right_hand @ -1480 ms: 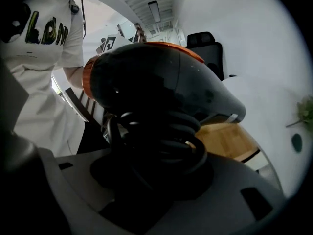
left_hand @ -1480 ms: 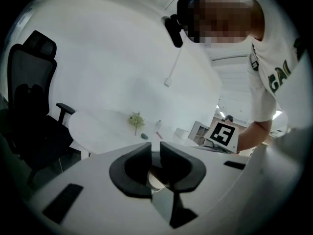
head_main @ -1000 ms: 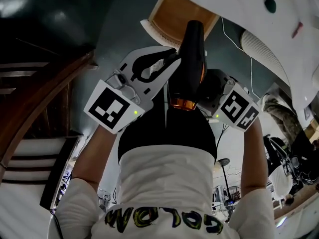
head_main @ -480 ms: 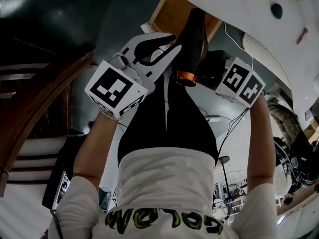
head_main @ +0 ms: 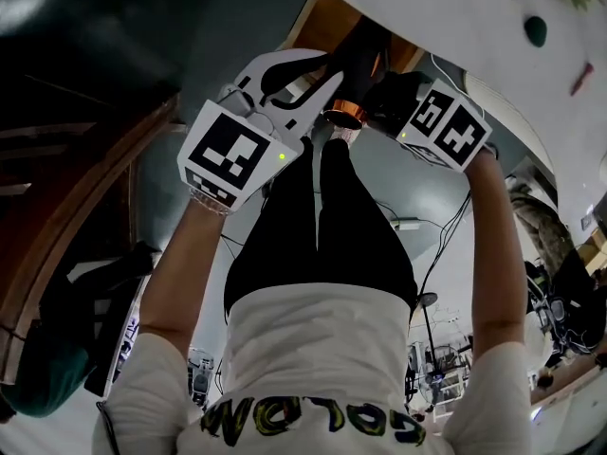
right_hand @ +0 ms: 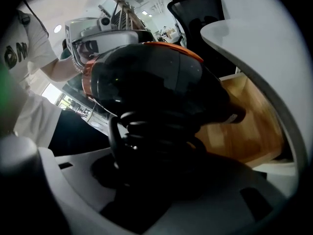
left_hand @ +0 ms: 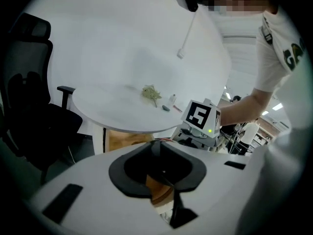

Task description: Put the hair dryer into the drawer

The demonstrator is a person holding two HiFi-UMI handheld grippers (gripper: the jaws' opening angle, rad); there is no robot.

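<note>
The black hair dryer (head_main: 358, 60) with an orange ring on its barrel points into the open wooden drawer (head_main: 321, 22) under the white table. In the right gripper view the hair dryer (right_hand: 156, 77) fills the frame above the drawer floor (right_hand: 254, 126). My right gripper (head_main: 379, 88) is shut on its handle, where the coiled cord (right_hand: 151, 131) bunches between the jaws. My left gripper (head_main: 322, 69) lies close beside the barrel on the left, its white jaws closed tip to tip (left_hand: 154, 143). The drawer's wood (left_hand: 120, 140) shows beyond them.
The round white table (left_hand: 146, 82) overhangs the drawer and carries a small green sprig (left_hand: 151, 93). A black office chair (left_hand: 34, 116) stands left of the table. The dark floor (head_main: 218, 27) lies around the drawer. My legs are directly below the grippers.
Both grippers have moved forward and down toward the drawer with the hair dryer. Its nose has passed from in front of the drawer to inside the opening.
</note>
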